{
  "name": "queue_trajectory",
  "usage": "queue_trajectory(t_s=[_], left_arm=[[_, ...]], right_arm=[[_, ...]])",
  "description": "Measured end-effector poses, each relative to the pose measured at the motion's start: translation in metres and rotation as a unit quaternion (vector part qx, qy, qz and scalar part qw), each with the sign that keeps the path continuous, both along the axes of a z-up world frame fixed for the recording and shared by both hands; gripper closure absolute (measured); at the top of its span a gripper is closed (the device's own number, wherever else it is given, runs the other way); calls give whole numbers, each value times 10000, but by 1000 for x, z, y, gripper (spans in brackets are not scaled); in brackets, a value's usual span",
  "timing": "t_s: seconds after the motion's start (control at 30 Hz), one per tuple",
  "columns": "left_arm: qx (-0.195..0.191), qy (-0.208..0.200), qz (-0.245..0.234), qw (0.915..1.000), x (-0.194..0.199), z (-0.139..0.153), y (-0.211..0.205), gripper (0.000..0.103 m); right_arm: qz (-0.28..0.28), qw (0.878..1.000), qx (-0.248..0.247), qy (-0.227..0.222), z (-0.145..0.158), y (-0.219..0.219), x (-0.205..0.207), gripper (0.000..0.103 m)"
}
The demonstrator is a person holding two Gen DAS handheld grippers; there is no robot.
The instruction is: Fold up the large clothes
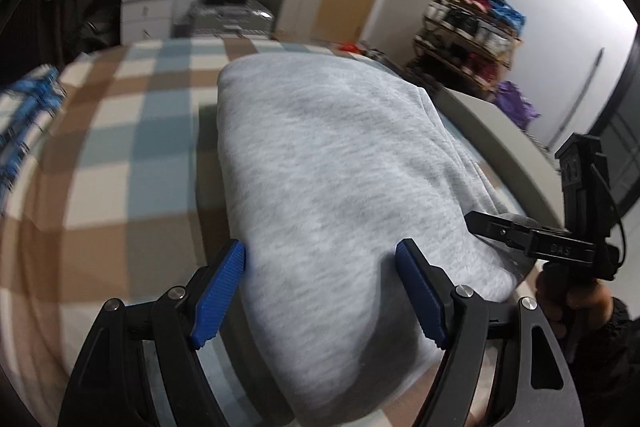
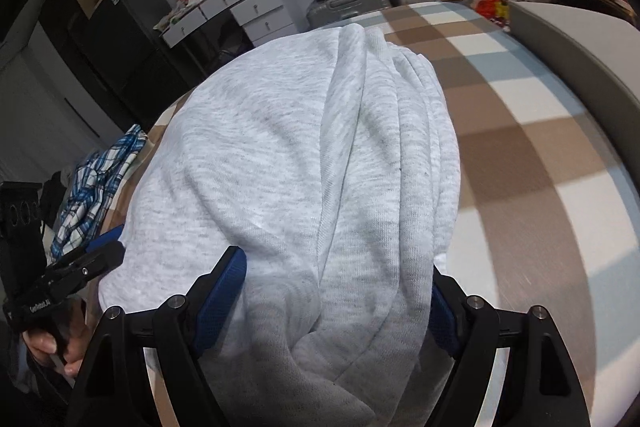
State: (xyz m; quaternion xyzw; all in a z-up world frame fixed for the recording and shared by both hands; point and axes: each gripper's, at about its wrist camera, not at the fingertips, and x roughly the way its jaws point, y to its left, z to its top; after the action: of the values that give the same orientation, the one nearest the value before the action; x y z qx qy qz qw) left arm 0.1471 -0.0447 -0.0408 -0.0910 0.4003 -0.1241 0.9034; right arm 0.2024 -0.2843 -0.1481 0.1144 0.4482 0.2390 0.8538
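Grey sweatshirt (image 1: 336, 163), folded on the checked bedcover (image 1: 120, 155), sits between my left gripper (image 1: 320, 267) and right gripper (image 2: 338, 275), both spread wide around it.

Black grippers: left gripper (image 1: 320, 291), right gripper (image 2: 340, 299); ribbed blue fingers (image 1: 218, 293), silver screws, dark sleeve (image 1: 612, 347).

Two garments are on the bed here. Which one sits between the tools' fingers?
The light grey sweatshirt, folded into a thick bundle mid-bed. Both the left tool and right tool straddle its near end. The blue plaid shirt lies crumpled at the bed's edge, untouched.
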Motion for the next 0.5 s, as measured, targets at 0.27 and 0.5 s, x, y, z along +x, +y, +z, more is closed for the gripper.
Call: queue_trajectory(t_s=[0.27,0.5], left_arm=[[97,-24,406,9991,-8,-8,21,29],[-95,-70,432,9990,-26,-9,24,29]], right_arm=[[205,9997,-45,-103,1,24,22,18],[207,9995,222,67,3,-3,6,18]])
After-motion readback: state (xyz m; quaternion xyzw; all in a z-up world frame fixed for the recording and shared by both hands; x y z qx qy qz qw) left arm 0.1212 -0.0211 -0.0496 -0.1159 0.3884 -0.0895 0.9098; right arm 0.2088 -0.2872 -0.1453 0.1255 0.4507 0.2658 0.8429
